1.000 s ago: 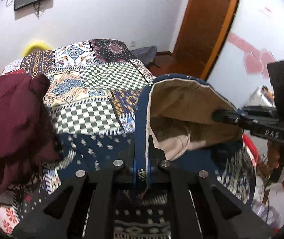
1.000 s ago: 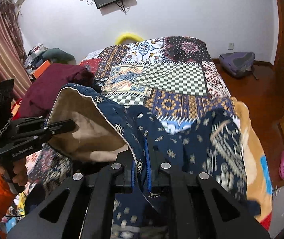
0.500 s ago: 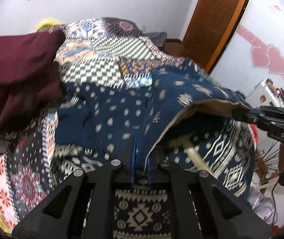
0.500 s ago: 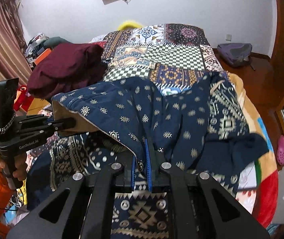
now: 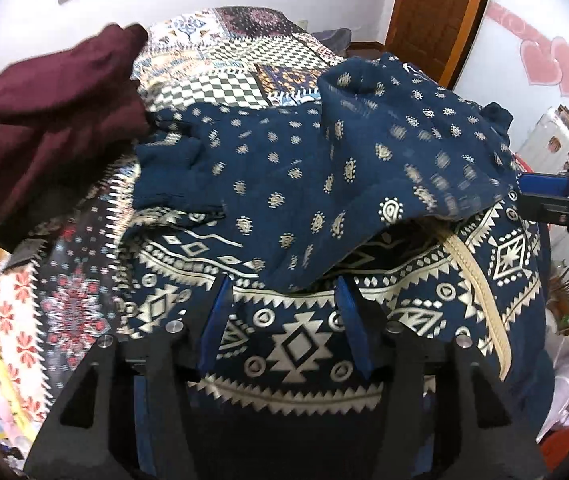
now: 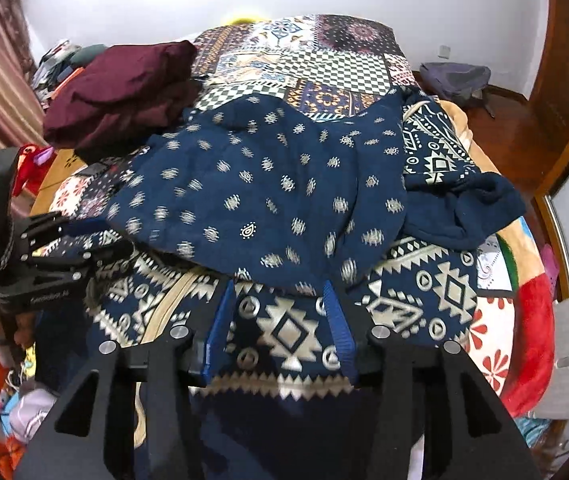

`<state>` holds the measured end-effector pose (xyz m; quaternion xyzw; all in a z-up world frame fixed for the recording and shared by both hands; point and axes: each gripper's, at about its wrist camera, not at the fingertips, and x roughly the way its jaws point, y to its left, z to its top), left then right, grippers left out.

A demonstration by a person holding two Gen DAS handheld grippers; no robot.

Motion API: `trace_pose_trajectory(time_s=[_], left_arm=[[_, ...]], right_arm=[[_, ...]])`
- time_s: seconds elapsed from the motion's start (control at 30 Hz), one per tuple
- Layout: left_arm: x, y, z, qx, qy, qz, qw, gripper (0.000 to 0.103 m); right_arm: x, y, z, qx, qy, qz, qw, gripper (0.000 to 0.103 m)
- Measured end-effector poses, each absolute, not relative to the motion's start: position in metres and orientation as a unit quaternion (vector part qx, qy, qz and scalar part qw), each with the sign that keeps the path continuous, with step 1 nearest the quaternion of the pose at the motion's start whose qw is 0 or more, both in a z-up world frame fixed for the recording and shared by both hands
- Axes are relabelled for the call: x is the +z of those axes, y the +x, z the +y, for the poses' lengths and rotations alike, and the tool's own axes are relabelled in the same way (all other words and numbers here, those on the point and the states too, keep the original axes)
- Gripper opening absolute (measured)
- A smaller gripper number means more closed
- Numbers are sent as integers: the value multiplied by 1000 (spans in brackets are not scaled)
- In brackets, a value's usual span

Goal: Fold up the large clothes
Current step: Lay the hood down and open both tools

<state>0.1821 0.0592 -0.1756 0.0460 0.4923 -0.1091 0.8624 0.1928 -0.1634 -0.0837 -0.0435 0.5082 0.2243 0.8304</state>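
On the patchwork-covered bed, the largest thing before me, I am partway through folding one navy patterned garment: its small-motif upper layer lies doubled forward over the bolder geometric-banded layer beneath, the folded edge ending just in front of my fingers. I judge this fold to be laid down and released.

My left gripper stands wide, its blue-padded jaws apart and empty, hovering over the banded cloth. My right gripper is likewise spread, holding nothing; from the left camera it shows at the garment's right edge, blue pad beside the cloth, though whether it touches there I cannot tell.

The next move, as I read it, calls for smoothing the doubled layer and then pinching a fresh edge or side with both grippers for a second fold; the loose dark sleeve bunched off to the right will need tucking in first.

Counted, largest to smallest: one bed, one navy garment in hand, one maroon garment heaped at the bed's left side apart from mine, one grey bag on the floor by the wall, two grippers, and one pale cord or strap trailing across the banded layer.
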Motion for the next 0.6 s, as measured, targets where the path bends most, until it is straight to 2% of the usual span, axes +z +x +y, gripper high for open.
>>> trace_pose_trajectory(time_s=[0.37, 0.47, 0.6], left_arm=[[-105, 209, 63, -108, 5, 409, 906, 58], [-105, 223, 49, -113, 15, 405, 907, 59], [-132, 238, 33, -115, 32, 432, 894, 59]], right_arm=[[-48, 212, -168, 203, -37, 451, 869, 44], [-50, 219, -168, 203, -34, 445, 871, 45], [-71, 228, -168, 192, -34, 469, 861, 45]])
